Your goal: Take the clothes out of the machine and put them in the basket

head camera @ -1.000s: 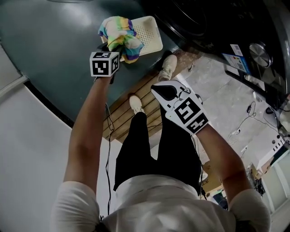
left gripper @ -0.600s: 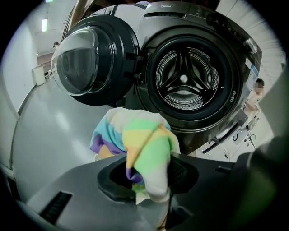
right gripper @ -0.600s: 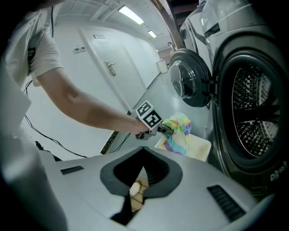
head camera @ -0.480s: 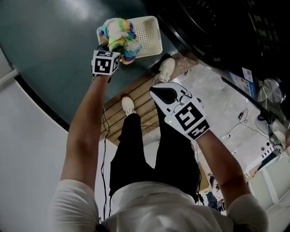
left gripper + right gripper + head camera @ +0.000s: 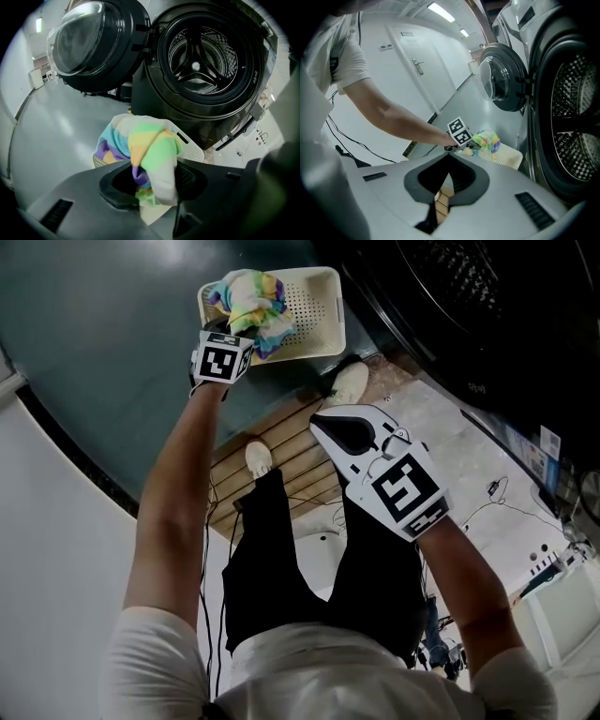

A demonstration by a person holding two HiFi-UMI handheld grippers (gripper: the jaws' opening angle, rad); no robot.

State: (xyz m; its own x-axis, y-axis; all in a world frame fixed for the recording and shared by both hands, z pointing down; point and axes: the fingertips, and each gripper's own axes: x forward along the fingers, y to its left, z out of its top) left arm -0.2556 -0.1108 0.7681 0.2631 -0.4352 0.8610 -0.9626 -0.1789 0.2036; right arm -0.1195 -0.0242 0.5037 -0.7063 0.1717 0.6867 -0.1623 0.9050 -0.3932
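Washer's (image 5: 206, 56) open. Left gripper (image 5: 154, 192) pinches the rainbow cloth (image 5: 145, 150) over the basket (image 5: 319, 310), jaws just loosening; right gripper's (image 5: 448, 156) closed, empty.

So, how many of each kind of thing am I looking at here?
Handheld grippers: 2, the left gripper, jaws just opening with the rainbow cloth between them, and the right gripper, empty
Rainbow cloth: 1
White basket: 1
Washing machine: 1
Total: 5
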